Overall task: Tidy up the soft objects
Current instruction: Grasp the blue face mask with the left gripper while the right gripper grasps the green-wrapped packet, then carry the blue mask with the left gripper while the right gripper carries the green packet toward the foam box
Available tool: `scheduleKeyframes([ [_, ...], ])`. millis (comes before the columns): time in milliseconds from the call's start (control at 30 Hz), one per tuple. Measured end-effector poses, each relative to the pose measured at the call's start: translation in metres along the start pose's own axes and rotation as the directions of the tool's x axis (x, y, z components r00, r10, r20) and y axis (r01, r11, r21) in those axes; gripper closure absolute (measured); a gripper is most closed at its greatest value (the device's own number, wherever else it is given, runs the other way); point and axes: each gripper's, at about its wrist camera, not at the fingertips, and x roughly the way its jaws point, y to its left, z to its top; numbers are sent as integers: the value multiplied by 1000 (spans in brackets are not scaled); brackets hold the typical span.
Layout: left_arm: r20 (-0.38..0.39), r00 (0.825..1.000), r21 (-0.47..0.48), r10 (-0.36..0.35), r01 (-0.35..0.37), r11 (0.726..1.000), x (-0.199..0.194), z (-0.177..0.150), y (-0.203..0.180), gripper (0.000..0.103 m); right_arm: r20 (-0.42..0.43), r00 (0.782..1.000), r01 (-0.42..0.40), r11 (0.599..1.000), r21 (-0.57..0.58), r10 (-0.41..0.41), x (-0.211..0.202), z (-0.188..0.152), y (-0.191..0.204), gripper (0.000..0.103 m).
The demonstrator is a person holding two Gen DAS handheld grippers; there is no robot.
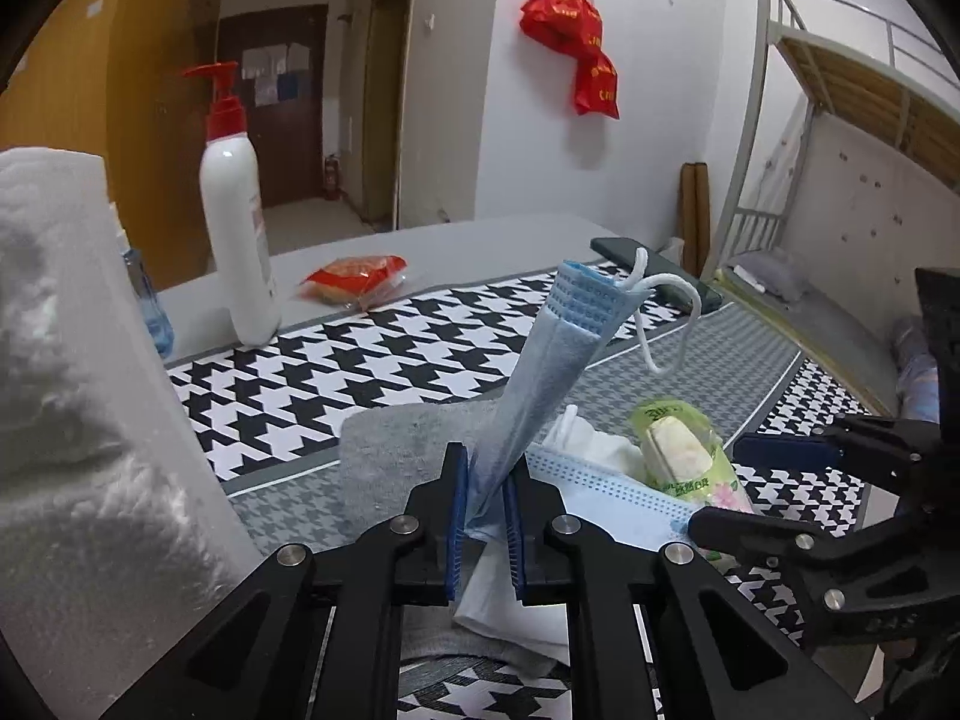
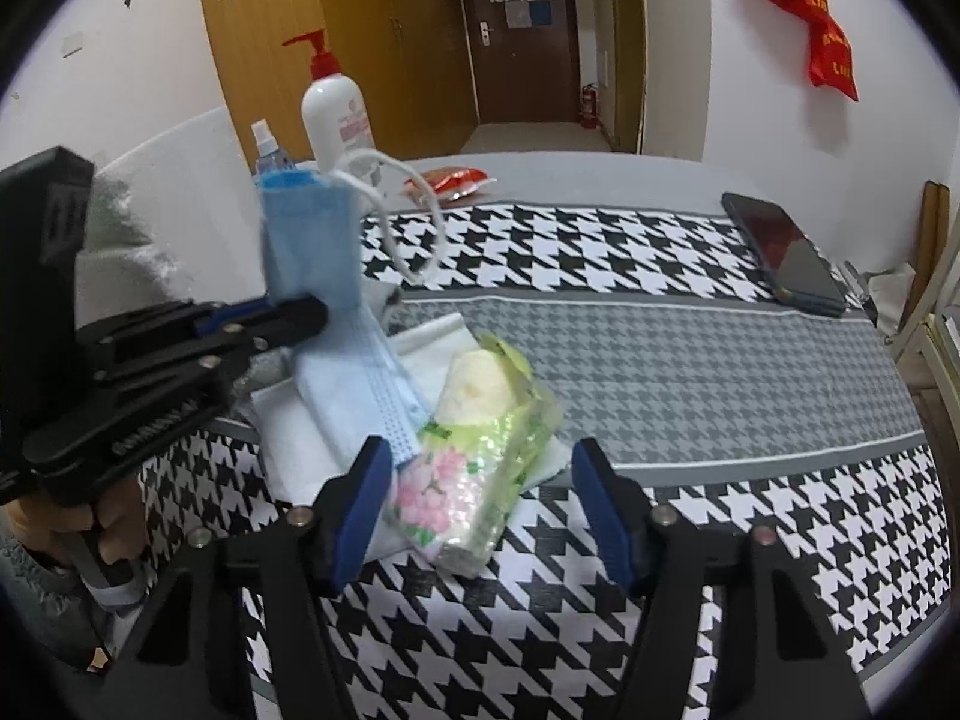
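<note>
My left gripper [image 1: 485, 498] is shut on a folded blue face mask [image 1: 546, 372] that stands up from its jaws, white ear loop [image 1: 666, 324] hanging off the top. It also shows in the right wrist view [image 2: 312, 240], held by the left gripper [image 2: 300, 315]. Below lie a second mask [image 2: 384, 402], white tissues [image 2: 300, 450] and a grey cloth [image 1: 408, 456]. A green tissue pack [image 2: 480, 462] lies between the open jaws of my right gripper [image 2: 480, 510], which also shows at the right of the left wrist view [image 1: 720, 486].
A white paper towel roll [image 1: 78, 396] stands close at left. A pump bottle [image 1: 237, 222], a blue spray bottle [image 2: 270, 150] and a red snack packet [image 1: 357, 279] stand further back. A phone [image 2: 786, 258] lies at the far right of the houndstooth cloth [image 2: 690, 372].
</note>
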Motion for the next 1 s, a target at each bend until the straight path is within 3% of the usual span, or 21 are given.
scheduleKeyframes([
  [333, 19, 1000, 29, -5, 4, 1000, -7, -3, -7, 90, -42, 999, -6, 1000, 1, 6, 14, 3, 3, 42],
  [400, 18, 1000, 34, -9, 8, 999, -7, -3, -7, 90, -56, 998, -5, 1000, -11, 4, 18, 3, 6, 59],
  [600, 21, 1000, 32, -16, 15, 999, -8, -4, -7, 90, -36, 999, -18, 1000, 14, 19, 13, 1, 0, 74],
  [833, 58, 997, 17, -57, 56, 998, -21, 2, -10, 91, 53, 999, -17, 997, 71, 13, -21, 0, -13, 74],
  [1000, 98, 995, 44, -31, 27, 999, -38, 9, -18, 91, 121, 993, -9, 996, 84, -1, -48, -2, -15, 74],
])
